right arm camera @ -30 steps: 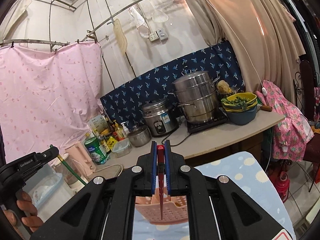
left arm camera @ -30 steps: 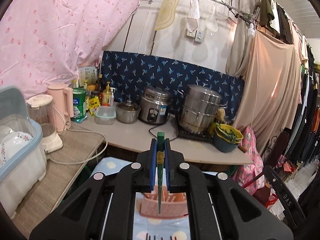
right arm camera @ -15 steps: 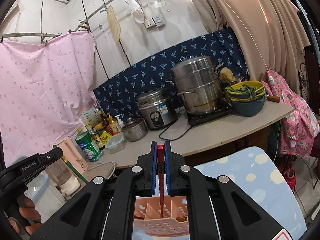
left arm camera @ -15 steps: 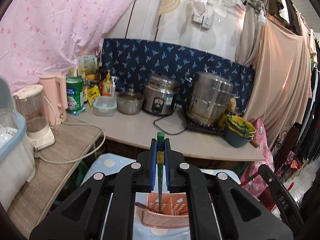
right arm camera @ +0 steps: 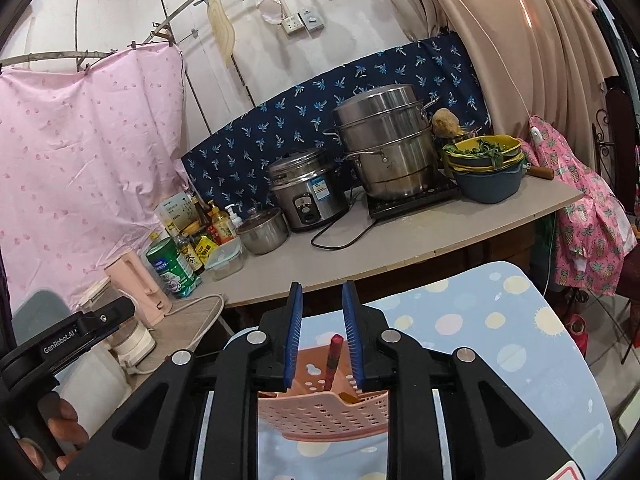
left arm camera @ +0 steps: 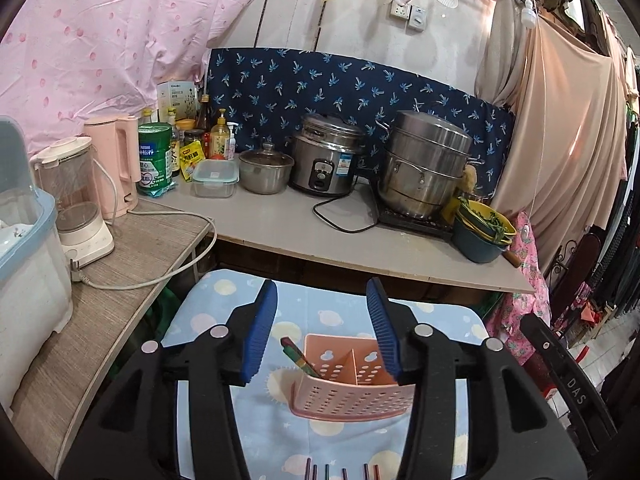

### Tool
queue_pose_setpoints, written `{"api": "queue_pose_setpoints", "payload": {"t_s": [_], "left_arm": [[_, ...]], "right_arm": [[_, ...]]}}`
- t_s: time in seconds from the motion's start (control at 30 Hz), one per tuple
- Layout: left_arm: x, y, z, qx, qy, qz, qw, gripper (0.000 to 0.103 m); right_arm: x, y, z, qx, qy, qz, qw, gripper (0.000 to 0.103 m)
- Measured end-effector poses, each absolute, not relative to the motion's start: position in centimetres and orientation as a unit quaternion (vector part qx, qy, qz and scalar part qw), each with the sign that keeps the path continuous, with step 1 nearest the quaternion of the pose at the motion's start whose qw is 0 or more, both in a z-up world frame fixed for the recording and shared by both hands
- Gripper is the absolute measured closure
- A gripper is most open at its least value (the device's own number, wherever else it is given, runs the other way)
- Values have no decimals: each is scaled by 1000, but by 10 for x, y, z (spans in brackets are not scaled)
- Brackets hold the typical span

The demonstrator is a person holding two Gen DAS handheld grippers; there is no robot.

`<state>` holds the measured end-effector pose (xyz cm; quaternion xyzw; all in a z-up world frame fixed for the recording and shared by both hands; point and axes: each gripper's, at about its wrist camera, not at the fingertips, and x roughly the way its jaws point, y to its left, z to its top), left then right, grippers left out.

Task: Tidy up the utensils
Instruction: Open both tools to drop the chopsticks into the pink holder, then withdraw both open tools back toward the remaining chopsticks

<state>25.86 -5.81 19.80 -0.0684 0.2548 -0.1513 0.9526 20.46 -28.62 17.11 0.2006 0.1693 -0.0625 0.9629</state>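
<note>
Now both grippers, left gripper (left arm camera: 322, 334) and right gripper (right arm camera: 322, 338), have just been opening, jaws spread and pinching nothing; the light, stiff chopsticks, green (left arm camera: 300, 358) and red (right arm camera: 333, 362), lean inside the pink caddy (left arm camera: 352, 398), best pinched near their upper ends.

Pink perforated plastic utensil basket (left arm camera: 352, 396) with inner dividers sits upright on the blue dotted tablecloth (left arm camera: 224, 292). Green-handled utensil (left arm camera: 298, 354) stands tilted in its left compartment; red-handled utensil (right arm camera: 333, 360) stands nearly upright in another compartment. Row of utensil tips (left arm camera: 340, 472) lies on the cloth nearer the camera.
</note>
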Motion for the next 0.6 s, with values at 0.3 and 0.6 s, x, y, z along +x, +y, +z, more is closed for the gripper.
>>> {"api": "queue_pose_setpoints", "payload": {"t_s": [0.3, 0.6], "left_arm": [[220, -53, 185, -49, 274, -159, 947, 50], [165, -43, 122, -22, 340, -168, 925, 49]], "right_arm": [[158, -277, 161, 205, 194, -49, 958, 76], [95, -250, 105, 196, 269, -33, 942, 76]]}}
